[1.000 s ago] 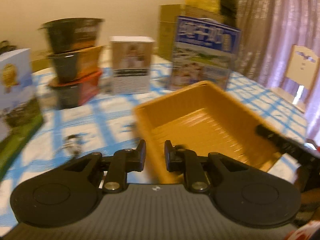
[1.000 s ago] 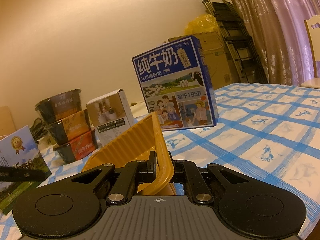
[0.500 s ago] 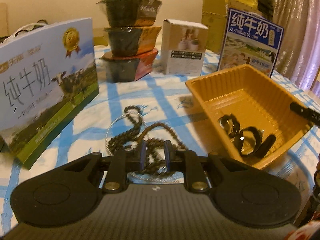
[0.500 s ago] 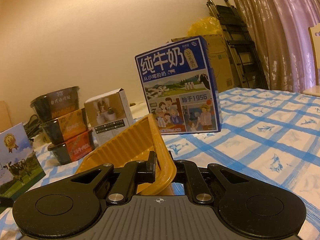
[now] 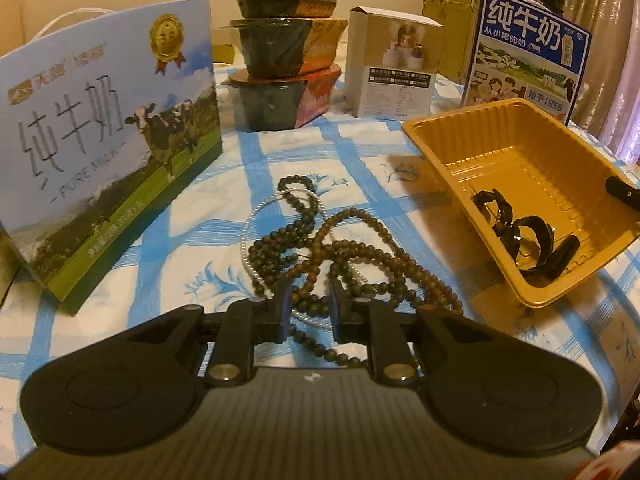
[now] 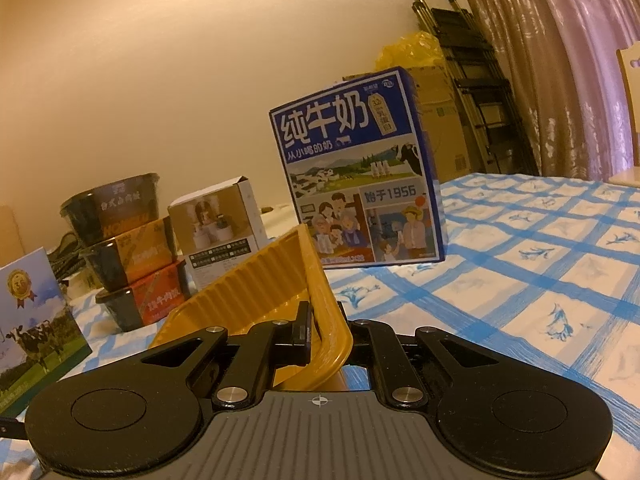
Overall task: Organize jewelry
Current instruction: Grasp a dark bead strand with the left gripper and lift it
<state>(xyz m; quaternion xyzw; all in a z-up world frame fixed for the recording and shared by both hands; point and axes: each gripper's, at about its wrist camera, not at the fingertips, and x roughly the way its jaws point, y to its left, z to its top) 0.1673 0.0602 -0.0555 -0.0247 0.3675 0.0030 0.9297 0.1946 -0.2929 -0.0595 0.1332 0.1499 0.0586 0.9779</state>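
A tangle of dark and brown bead necklaces (image 5: 340, 248) with a thin pearl strand (image 5: 250, 236) lies on the blue-checked tablecloth. My left gripper (image 5: 307, 300) hovers just above the near part of the tangle, jaws slightly apart with beads showing between them. An orange plastic tray (image 5: 516, 152) sits tilted to the right and holds black bracelets (image 5: 524, 236). My right gripper (image 6: 326, 320) is shut on the tray's rim (image 6: 320, 292), and one of its fingers (image 5: 622, 193) shows at the tray's right edge in the left wrist view.
A light-blue milk carton (image 5: 100, 152) stands at the left. Stacked black food bowls (image 5: 284, 48), a small white box (image 5: 394, 64) and a dark-blue milk box (image 5: 524, 52) line the back. A curtain (image 6: 560, 60) and folded ladder (image 6: 472, 92) stand behind.
My left gripper has swung left and down from the tray to just above the bead necklaces. The right gripper keeps holding the tilted tray and has barely moved.
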